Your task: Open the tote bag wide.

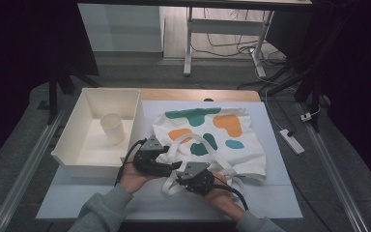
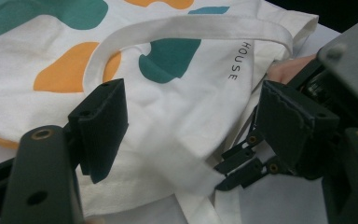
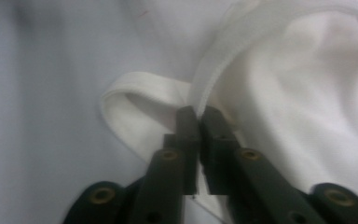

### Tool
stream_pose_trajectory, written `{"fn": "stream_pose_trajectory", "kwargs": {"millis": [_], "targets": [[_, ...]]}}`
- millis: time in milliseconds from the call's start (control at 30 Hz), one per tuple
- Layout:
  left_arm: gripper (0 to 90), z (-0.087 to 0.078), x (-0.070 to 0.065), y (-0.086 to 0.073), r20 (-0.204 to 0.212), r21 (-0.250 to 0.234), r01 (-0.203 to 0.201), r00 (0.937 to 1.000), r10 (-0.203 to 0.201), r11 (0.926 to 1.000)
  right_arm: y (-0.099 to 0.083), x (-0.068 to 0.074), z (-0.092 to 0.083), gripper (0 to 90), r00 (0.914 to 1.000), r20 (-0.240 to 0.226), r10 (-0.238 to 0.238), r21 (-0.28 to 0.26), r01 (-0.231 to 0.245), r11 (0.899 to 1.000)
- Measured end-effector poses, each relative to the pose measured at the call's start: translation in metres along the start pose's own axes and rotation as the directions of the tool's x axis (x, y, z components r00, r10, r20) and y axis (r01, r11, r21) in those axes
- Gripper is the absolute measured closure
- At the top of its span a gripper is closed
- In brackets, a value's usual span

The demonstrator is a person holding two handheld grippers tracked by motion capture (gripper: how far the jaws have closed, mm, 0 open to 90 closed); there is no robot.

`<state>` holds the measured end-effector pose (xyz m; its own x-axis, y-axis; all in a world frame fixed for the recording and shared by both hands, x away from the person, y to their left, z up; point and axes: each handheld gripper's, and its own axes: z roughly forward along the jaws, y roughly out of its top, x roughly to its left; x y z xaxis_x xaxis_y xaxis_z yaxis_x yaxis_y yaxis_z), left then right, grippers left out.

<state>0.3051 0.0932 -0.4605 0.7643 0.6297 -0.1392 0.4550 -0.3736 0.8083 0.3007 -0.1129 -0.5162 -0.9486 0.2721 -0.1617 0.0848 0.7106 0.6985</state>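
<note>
At lower centre of the high view, the left gripper [image 1: 174, 166] holds its jaws wide apart over the tote bag's [image 1: 207, 133] near edge, gripping nothing. Just right of it, the right gripper [image 3: 198, 116] is clamped on the bag's white handle [image 3: 140, 91].

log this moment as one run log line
left gripper: open over tote bag | right gripper: shut on bag handle | cup: upright in white bin
</note>
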Motion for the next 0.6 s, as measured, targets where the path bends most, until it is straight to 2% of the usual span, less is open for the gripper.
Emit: {"fn": "stream_pose_trajectory", "kwargs": {"millis": [100,133,200,233,267,300,367,400,467,500,600], "targets": [[25.4,-0.003,0.000,0.000,-0.003,-0.009,-0.003,1.0000,0.003,1.0000,0.004,-0.004,-0.013,87.5,0.9996,0.028,-0.003,-0.043,0.004,0.999],[25.4,-0.004,0.000,0.001,0.001,-0.013,0.001,1.0000,-0.001,0.9999,0.006,-0.006,-0.018,87.5,0.9992,0.039,0.006,-0.059,-0.003,0.998],[25.4,-0.006,0.001,0.002,0.037,-0.034,0.029,0.9989,-0.028,0.9990,0.008,-0.010,-0.024,87.6,0.9984,0.056,0.012,-0.073,-0.008,0.997],[25.9,-0.008,0.000,0.003,0.034,-0.044,0.028,0.9991,-0.026,0.9987,0.013,-0.019,-0.035,87.6,0.9956,0.089,0.029,-0.091,-0.021,0.996],[25.9,-0.008,0.000,0.003,0.034,-0.044,0.028,0.9991,-0.026,0.9987,0.013,-0.019,-0.035,87.6,0.9956,0.089,0.029,-0.091,-0.021,0.996],[25.9,-0.008,-0.001,0.003,0.030,-0.044,0.023,0.9993,-0.022,0.9987,0.016,-0.030,-0.045,87.7,0.9914,0.122,0.047,-0.124,-0.032,0.992],[25.9,-0.007,-0.001,0.003,0.030,-0.031,0.017,0.9994,-0.016,0.9994,0.018,-0.035,-0.050,87.7,0.9887,0.138,0.058,-0.137,-0.039,0.990],[25.7,-0.006,-0.001,0.002,0.028,-0.028,0.017,0.9995,-0.016,0.9995,0.021,-0.047,-0.058,87.7,0.9823,0.170,0.080,-0.161,-0.052,0.986],[25.7,-0.005,-0.001,0.002,0.019,-0.020,0.006,0.9998,-0.006,0.9998,0.022,-0.052,-0.061,87.7,0.9798,0.175,0.096,-0.175,-0.065,0.982],[25.6,-0.004,-0.002,0.002,0.018,-0.018,0.004,0.9998,-0.004,0.9998,0.024,-0.062,-0.064,87.7,0.9752,0.190,0.113,-0.191,-0.076,0.979],[25.6,-0.003,-0.002,0.002,0.018,-0.012,0.000,0.9998,0.000,0.9999,0.026,-0.074,-0.065,87.6,0.9695,0.204,0.136,-0.201,-0.094,0.975]]}}
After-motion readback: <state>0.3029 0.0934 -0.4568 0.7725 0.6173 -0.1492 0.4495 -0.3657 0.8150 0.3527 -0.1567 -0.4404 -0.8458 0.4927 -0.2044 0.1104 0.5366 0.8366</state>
